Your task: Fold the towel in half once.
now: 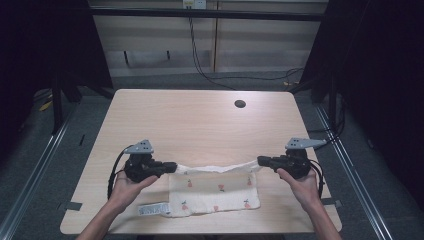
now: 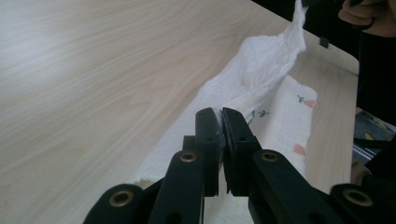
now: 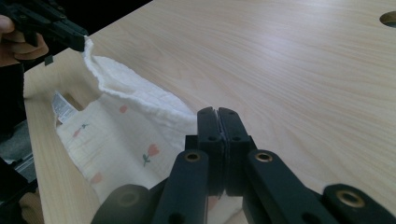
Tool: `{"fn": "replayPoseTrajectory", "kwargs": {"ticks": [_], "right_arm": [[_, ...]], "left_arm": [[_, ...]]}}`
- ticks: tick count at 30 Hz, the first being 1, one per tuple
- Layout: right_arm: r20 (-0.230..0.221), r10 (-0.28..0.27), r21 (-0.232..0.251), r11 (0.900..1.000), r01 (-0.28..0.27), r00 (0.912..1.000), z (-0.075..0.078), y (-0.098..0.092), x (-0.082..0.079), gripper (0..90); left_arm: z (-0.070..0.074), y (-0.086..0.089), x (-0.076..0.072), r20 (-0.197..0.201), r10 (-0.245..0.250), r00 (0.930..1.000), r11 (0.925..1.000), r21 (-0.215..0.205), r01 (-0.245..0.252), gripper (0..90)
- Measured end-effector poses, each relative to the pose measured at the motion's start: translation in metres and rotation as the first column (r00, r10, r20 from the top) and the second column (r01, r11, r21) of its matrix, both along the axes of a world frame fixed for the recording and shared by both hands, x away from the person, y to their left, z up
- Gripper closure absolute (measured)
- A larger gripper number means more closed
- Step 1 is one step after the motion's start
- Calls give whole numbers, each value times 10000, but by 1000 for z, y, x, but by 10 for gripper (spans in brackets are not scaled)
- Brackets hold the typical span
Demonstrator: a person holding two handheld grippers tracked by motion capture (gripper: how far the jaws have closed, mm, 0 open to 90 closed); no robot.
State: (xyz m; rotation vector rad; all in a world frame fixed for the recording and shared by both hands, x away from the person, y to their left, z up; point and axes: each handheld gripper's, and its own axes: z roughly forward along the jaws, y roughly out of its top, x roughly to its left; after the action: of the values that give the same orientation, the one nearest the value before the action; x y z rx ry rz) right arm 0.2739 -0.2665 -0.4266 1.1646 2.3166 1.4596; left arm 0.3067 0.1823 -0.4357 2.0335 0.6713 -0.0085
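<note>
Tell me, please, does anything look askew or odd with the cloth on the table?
Nothing is damaged. The white tulip-print cloth lies slightly crooked near the front edge of the light wooden table, its far edge lifted and sagging between the left claw and the right claw. Its label sticks out sideways.

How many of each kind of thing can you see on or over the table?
Cloths: 1, the white flower-print cloth
Labels: 1, the label at the cloth's corner
Grippers: 2, left gripper and right gripper, each shut on the cloth's far edge
Total: 4
</note>
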Motion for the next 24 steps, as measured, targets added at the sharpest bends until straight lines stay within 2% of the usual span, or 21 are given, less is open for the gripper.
{"fn": "replayPoseTrajectory", "kwargs": {"ticks": [2,5,9,11,13,15,17,19,23,24], "right_arm": [[72,-39,42,10000,39,10000,-1,-2,-5,892],[-1,-91,84,9999,91,10000,-9,-3,-11,892],[-346,70,-282,9996,-80,9994,-21,-1,-21,892],[-543,174,-393,9990,-195,9984,-27,0,-27,891],[-704,248,-634,9976,-293,9972,-35,2,-32,890],[-949,314,-667,9971,-378,9950,-43,3,-35,889],[-1110,353,-864,9952,-451,9932,-48,3,-38,888],[-1143,327,-970,9943,-439,9929,-49,3,-40,888],[-892,311,-793,9961,-382,9955,-39,0,-42,889],[-851,265,-620,9976,-318,9960,-37,-1,-43,889]], "left_arm": [[-7,1,-5,-221,-30,9998,9999,-138,27,860],[-18,0,-10,-345,-60,9994,9998,190,67,860],[-27,-2,-17,-542,-274,9982,9978,591,306,855],[-32,-2,-21,-680,-510,9964,9959,713,559,853],[-36,-3,-23,-781,-579,9953,9949,777,640,853],[-42,-4,-25,-1010,-646,9928,9930,923,740,850],[-45,-7,-28,-996,-827,9916,9889,1151,940,846],[-44,-7,-30,-973,-915,9910,9875,1192,1029,848],[-37,-4,-33,-838,-921,9922,9895,1039,1007,854],[-34,-2,-35,-720,-826,9940,9926,834,885,855]]}}
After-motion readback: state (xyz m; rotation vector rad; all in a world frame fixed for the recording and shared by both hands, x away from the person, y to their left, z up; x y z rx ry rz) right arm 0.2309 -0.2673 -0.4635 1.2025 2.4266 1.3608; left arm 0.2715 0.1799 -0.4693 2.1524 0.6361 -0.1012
